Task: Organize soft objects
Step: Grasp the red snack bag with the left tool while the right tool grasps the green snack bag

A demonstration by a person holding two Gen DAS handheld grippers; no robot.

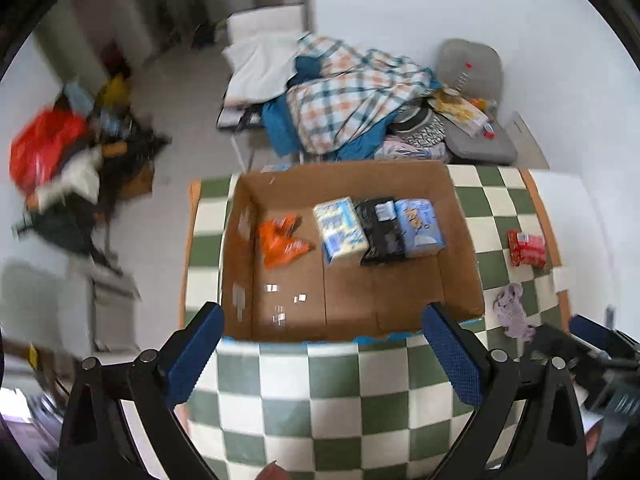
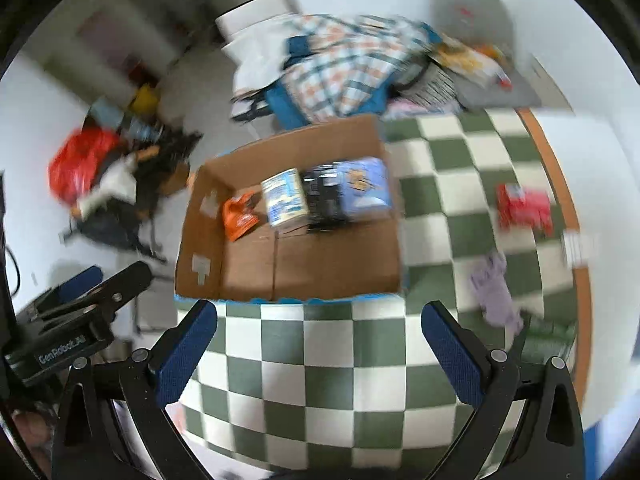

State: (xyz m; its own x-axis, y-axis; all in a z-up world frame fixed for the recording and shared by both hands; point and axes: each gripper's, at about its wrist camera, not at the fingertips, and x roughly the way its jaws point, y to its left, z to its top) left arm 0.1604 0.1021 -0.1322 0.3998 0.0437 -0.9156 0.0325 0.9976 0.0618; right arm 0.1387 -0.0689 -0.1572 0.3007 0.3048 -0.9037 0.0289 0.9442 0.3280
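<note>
An open cardboard box (image 1: 460, 236) (image 2: 200, 216) stands on the green-and-white checkered table (image 1: 332, 392) (image 2: 320, 360). Inside lie an orange packet (image 1: 282, 240) (image 2: 239, 215), a blue-white pack (image 1: 340, 229) (image 2: 285, 197), a black pack (image 1: 380, 230) (image 2: 325, 196) and a light-blue pack (image 1: 419, 222) (image 2: 366, 185). A red pack (image 1: 526, 247) (image 2: 524, 208) and a lilac cloth (image 1: 510, 308) (image 2: 494, 292) lie on the table right of the box. My left gripper (image 1: 322, 354) is open and empty above the table's near side. My right gripper (image 2: 320, 354) is open and empty too.
A folding bed with a plaid blanket (image 1: 352, 92) (image 2: 340, 68) and a grey chair (image 1: 472, 68) stand behind the table. A clutter pile with a red bag (image 1: 44, 148) (image 2: 80, 160) lies on the floor at left. The table's right edge (image 2: 576, 216) is near the red pack.
</note>
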